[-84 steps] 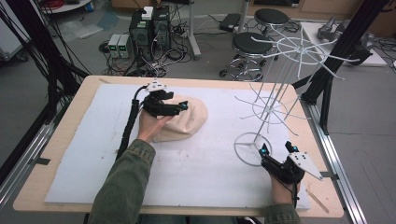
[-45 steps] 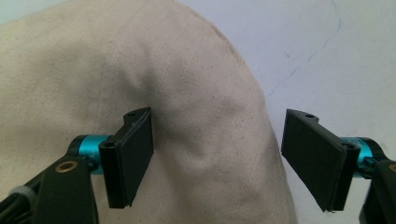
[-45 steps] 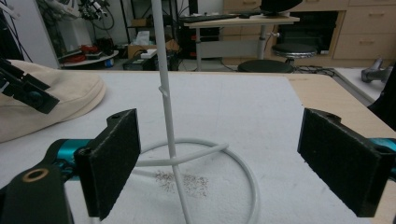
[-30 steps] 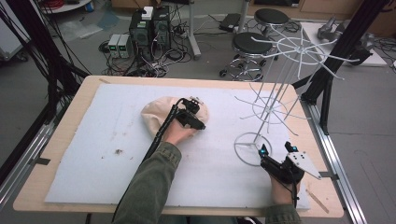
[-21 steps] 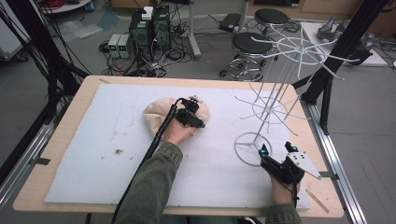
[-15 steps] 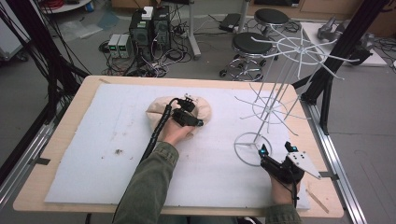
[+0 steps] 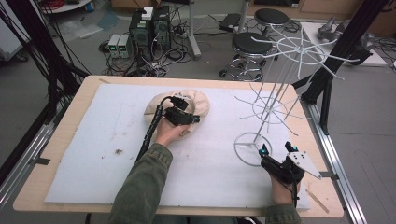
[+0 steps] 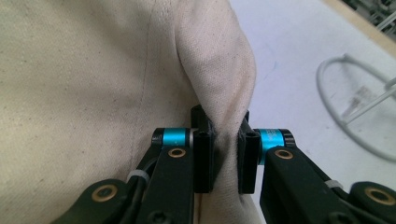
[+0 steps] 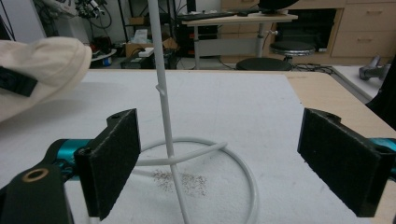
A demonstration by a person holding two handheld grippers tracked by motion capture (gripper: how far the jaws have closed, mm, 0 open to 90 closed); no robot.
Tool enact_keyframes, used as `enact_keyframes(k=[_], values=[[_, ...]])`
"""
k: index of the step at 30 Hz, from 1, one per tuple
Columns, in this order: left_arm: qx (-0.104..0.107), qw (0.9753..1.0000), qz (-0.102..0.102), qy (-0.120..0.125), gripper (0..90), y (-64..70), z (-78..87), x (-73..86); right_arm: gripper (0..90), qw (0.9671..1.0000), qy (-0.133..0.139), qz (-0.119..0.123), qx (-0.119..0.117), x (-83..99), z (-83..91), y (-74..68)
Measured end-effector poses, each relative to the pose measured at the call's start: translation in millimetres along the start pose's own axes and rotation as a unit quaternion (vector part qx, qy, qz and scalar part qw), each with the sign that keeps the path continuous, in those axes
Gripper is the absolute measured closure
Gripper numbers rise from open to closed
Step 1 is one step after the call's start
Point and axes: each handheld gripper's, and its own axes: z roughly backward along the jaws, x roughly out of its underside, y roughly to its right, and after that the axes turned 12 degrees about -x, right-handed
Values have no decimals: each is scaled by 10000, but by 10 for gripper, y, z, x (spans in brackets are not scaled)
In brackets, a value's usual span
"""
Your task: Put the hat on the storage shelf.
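Hat (image 7: 198, 100) shifted right w/ left gripper (image 8: 225, 161) pinching its brim.

even, soft indoor light; faint shadows; slight blur and grain throughout

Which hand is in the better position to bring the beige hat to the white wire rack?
Probably the left. The left gripper is shut on a fold of the beige hat. The right gripper is open near the base ring of the white wire rack.
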Motion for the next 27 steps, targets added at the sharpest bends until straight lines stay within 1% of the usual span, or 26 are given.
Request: enact_keyframes(k=[3, 5, 6, 9, 12, 16, 18, 20, 22, 25, 27], values=[[16, 9997, 79, 231, 806, -9, 74, -10, 123, 10000, 6, 3, -9, -1, -1, -3], [29, 9993, 85, 367, 806, -22, 129, -12, 123, 10000, 9, 5, -7, 0, 0, -4], [53, 9989, 79, 456, 806, -30, 165, -17, 123, 10000, 11, 12, -10, 0, 0, -4], [140, 9975, 167, 673, 806, -46, 256, -32, 123, 10000, 7, 15, -14, 0, 0, -3], [215, 9957, 122, 891, 806, -55, 359, -55, 123, 10000, 6, 15, -14, 0, 1, -3], [382, 9919, 71, 1206, 806, -59, 495, -83, 123, 10000, 10, 16, -14, 0, 3, -4], [491, 9895, 65, 1361, 806, -63, 574, -99, 123, 10000, 10, 14, -14, 0, 3, -5], [558, 9876, 31, 1466, 806, -70, 644, -117, 123, 10000, 8, 22, -16, 0, 2, -6], [626, 9848, 14, 1617, 806, -71, 714, -137, 123, 10000, 3, 18, -14, 0, 1, -6], [673, 9804, -13, 1851, 805, -64, 817, -173, 123, 10000, -7, -10, -24, 0, 2, -11], [711, 9758, 8, 2069, 805, -50, 905, -209, 123, 10000, -5, -9, -23, 1, 0, -13]])
